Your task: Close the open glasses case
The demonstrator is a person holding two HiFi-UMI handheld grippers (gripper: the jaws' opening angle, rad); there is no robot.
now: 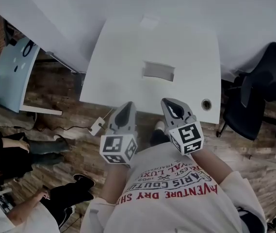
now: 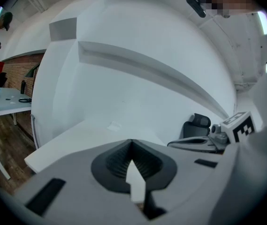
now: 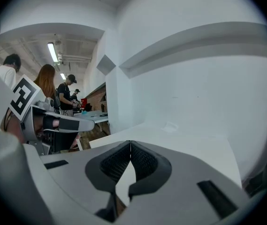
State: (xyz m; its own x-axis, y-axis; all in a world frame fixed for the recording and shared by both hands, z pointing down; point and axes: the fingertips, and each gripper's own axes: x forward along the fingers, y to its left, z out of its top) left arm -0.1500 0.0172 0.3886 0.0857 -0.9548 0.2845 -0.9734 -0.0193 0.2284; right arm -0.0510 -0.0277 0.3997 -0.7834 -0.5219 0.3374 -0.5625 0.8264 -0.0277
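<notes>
Left gripper (image 1: 127, 106) clenched on nothing, poised at the near edge of the white table (image 1: 113, 72). Mid-table, well ahead: glasses case (image 1: 158, 71), contents too washed out to tell, bare tabletop all round. Right gripper (image 1: 170, 104) likewise pinched empty, near the left.

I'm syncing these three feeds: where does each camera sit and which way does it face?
Head view: on the person's head, looking steeply down at the white table and glasses case; left gripper, right gripper, forearms and shirt show.
Left gripper view: rides the left gripper, looking along its shut jaws over the table; right gripper shows at right.
Right gripper view: rides the right gripper, looking along its shut jaws; left gripper shows at left.
Shared: both gripper views face the same table.
</notes>
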